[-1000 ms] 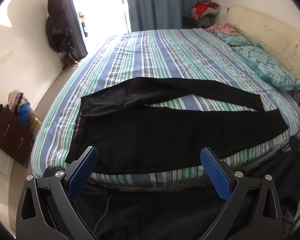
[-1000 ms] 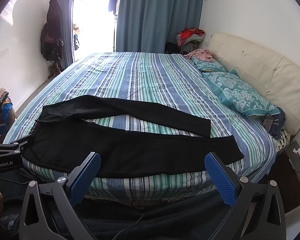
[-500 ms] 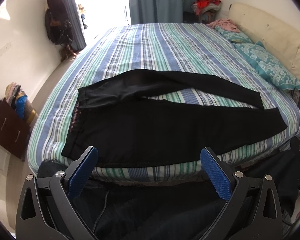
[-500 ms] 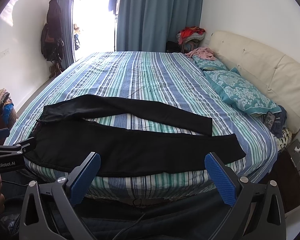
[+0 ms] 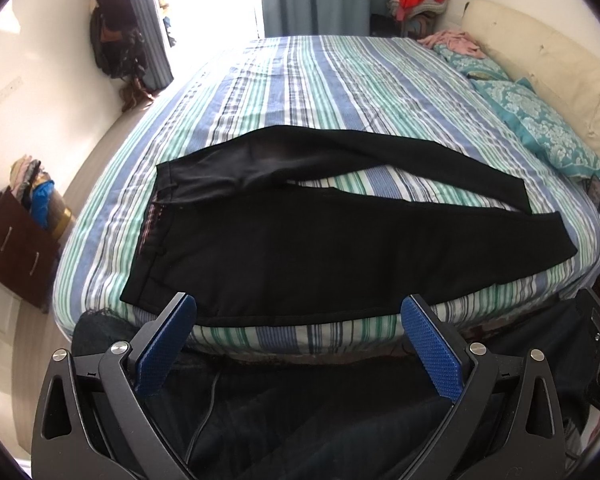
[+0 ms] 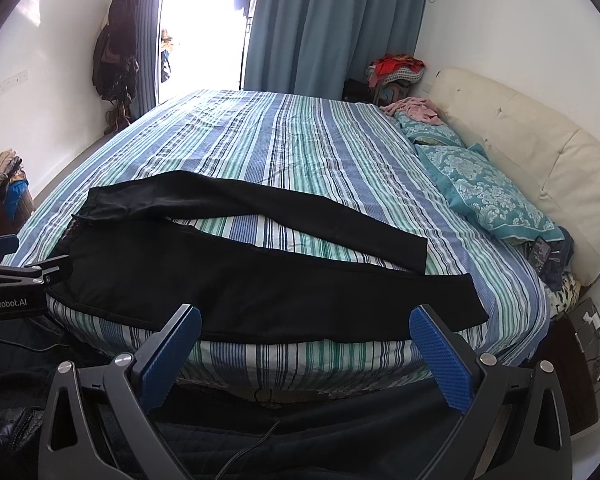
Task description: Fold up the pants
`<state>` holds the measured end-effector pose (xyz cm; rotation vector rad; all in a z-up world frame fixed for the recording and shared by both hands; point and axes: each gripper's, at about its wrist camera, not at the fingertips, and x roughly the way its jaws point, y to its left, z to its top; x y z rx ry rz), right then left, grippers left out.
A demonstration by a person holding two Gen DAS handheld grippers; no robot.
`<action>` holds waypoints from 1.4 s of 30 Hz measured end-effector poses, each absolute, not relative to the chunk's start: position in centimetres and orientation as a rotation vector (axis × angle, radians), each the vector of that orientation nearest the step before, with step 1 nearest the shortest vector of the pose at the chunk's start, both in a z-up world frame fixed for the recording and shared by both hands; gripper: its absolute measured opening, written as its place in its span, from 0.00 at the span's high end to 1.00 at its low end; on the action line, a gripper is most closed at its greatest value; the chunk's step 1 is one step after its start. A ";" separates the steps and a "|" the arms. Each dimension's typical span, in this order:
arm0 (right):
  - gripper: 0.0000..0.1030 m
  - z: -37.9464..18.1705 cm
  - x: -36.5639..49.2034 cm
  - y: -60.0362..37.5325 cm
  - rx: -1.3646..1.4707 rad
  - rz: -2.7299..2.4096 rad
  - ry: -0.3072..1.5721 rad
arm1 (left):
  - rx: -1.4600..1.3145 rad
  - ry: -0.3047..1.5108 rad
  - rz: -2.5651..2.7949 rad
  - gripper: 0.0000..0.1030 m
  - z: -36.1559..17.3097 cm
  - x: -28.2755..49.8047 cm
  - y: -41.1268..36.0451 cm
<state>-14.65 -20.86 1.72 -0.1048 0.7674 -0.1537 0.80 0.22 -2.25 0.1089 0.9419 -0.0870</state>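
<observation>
Blue-padded claws [image 5: 298,320] [image 6: 306,330] spread above pants [image 5: 284,248]

Both your wrist views look forward from the bed's [image 5: 340,92] near edge, angled slightly downward; your left sits nearer and further left. Each shares the black pants [image 6: 260,280].

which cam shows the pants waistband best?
Left wrist: the waistband sits near mid-frame, its striped lining visible. The right wrist view pushes the waistband to the far left edge, foreshortened, with the left tool partly in front of it.
</observation>
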 end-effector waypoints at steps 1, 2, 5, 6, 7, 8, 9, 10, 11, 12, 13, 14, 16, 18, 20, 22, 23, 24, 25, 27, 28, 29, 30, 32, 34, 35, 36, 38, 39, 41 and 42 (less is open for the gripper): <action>0.00 1.6 -14.6 -20.8 -0.103 -0.148 0.772 | 0.112 0.945 -0.084 0.00 -2.3 0.8 0.2; 0.00 1.6 -14.6 -20.9 -0.096 -0.142 0.775 | 0.117 0.948 -0.082 0.00 -2.4 0.9 0.2; 0.00 1.6 -14.6 -21.1 -0.084 -0.137 0.775 | 0.130 0.955 -0.078 0.00 -2.6 0.9 -0.1; 0.00 1.6 -14.6 -21.2 -0.080 -0.135 0.772 | 0.133 0.956 -0.078 0.00 -2.6 0.9 -0.2; 0.00 1.6 -14.6 -21.2 -0.076 -0.133 0.770 | 0.136 0.957 -0.079 0.00 -2.6 0.8 -0.2; 0.00 1.7 -14.7 -21.3 -0.070 -0.130 0.769 | 0.139 0.959 -0.081 0.00 -2.6 0.8 -0.3; 0.00 1.7 -14.7 -21.3 -0.063 -0.127 0.768 | 0.142 0.960 -0.082 0.00 -2.6 0.8 -0.3; 0.00 1.7 -14.8 -21.4 -0.055 -0.127 0.766 | 0.146 0.960 -0.083 0.00 -2.7 0.8 -0.3; 0.00 1.7 -14.8 -21.5 -0.046 -0.126 0.763 | 0.149 0.960 -0.083 0.00 -2.7 0.8 -0.4; 0.00 1.7 -14.8 -21.6 -0.037 -0.123 0.762 | 0.151 0.961 -0.083 0.00 -2.7 0.8 -0.4; 0.00 1.7 -14.8 -21.6 -0.028 -0.117 0.761 | 0.153 0.963 -0.083 0.00 -2.7 0.8 -0.3; 0.00 1.7 -14.8 -21.5 -0.020 -0.111 0.759 | 0.156 0.965 -0.082 0.00 -2.8 0.9 -0.4; 0.00 1.6 -14.8 -21.5 -0.009 -0.097 0.761 | 0.165 0.971 -0.079 0.00 -2.9 0.9 -0.4; 0.00 1.6 -14.8 -21.6 0.001 -0.084 0.762 | 0.173 0.973 -0.078 0.00 -3.0 0.9 -0.5; 0.00 1.5 -14.8 -21.5 0.003 -0.086 0.763 | 0.178 0.975 -0.079 0.00 -3.0 0.9 -0.5; 0.00 1.3 -14.7 -21.5 0.000 -0.090 0.772 | 0.182 0.978 -0.079 0.00 -3.1 0.9 -0.6; 0.00 1.2 -14.6 -21.5 0.002 -0.090 0.778 | 0.184 0.980 -0.079 0.00 -3.1 0.9 -0.6; 0.00 1.1 -14.5 -21.5 0.004 -0.091 0.784 | 0.184 0.982 -0.079 0.00 -3.1 0.9 -0.6; 0.00 1.1 -14.5 -21.5 0.005 -0.091 0.788 | 0.185 0.984 -0.078 0.00 -3.2 1.0 -0.6; 0.00 1.0 -14.5 -21.5 0.004 -0.089 0.789 | 0.185 0.989 -0.077 0.00 -3.3 1.1 -0.5; 0.00 1.1 -14.5 -21.5 0.004 -0.086 0.786 | 0.185 0.991 -0.076 0.00 -3.3 1.1 -0.5; 0.00 1.1 -14.6 -21.5 0.001 -0.083 0.784 | 0.185 0.994 -0.076 0.00 -3.4 1.1 -0.5; 0.00 1.1 -14.6 -21.4 -0.002 -0.080 0.781 | 0.186 0.997 -0.075 0.00 -3.4 1.1 -0.5; 0.00 1.1 -14.6 -21.2 -0.007 -0.074 0.780 | 0.186 1.000 -0.075 0.00 -3.5 1.1 -0.5; 0.00 1.0 -14.6 -21.1 -0.007 -0.070 0.783 | 0.189 1.005 -0.073 0.00 -3.6 1.2 -0.5; 0.00 1.0 -14.6 -21.2 -0.007 -0.068 0.785 | 0.190 1.007 -0.072 0.00 -3.6 1.1 -0.5; 0.00 0.9 -14.6 -21.2 -0.006 -0.064 0.787 | 0.190 1.009 -0.072 0.00 -3.7 1.1 -0.5; 0.00 0.9 -14.6 -21.1 -0.002 -0.048 0.788 | 0.191 1.013 -0.071 0.00 -3.7 1.1 -0.5; 0.00 0.9 -14.6 -21.0 -0.001 -0.039 0.789 | 0.191 1.014 -0.071 0.00 -3.8 1.1 -0.5; 0.00 0.9 -14.6 -20.8 -0.004 -0.025 0.789 | 0.191 1.017 -0.070 0.00 -3.8 1.2 -0.5; 0.00 0.9 -14.6 -20.6 -0.006 -0.019 0.788 | 0.192 1.019 -0.069 0.00 -3.9 1.2 -0.5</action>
